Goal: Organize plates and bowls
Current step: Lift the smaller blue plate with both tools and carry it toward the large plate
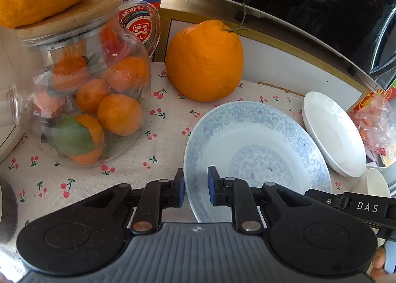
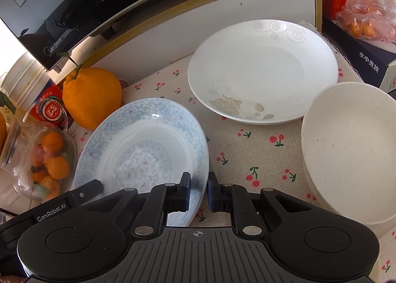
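A blue-patterned plate lies on the cherry-print cloth. My left gripper straddles its left rim, one finger outside and one inside, with a gap to the rim. My right gripper straddles its right rim the same way. A white plate with a leaf pattern sits behind to the right. A speckled cream bowl sits at the right, its edge showing in the left wrist view.
A large orange stands behind the blue plate. A glass jar of small oranges stands at the left. A black microwave sits on a white shelf behind. A bag of fruit lies at the far right.
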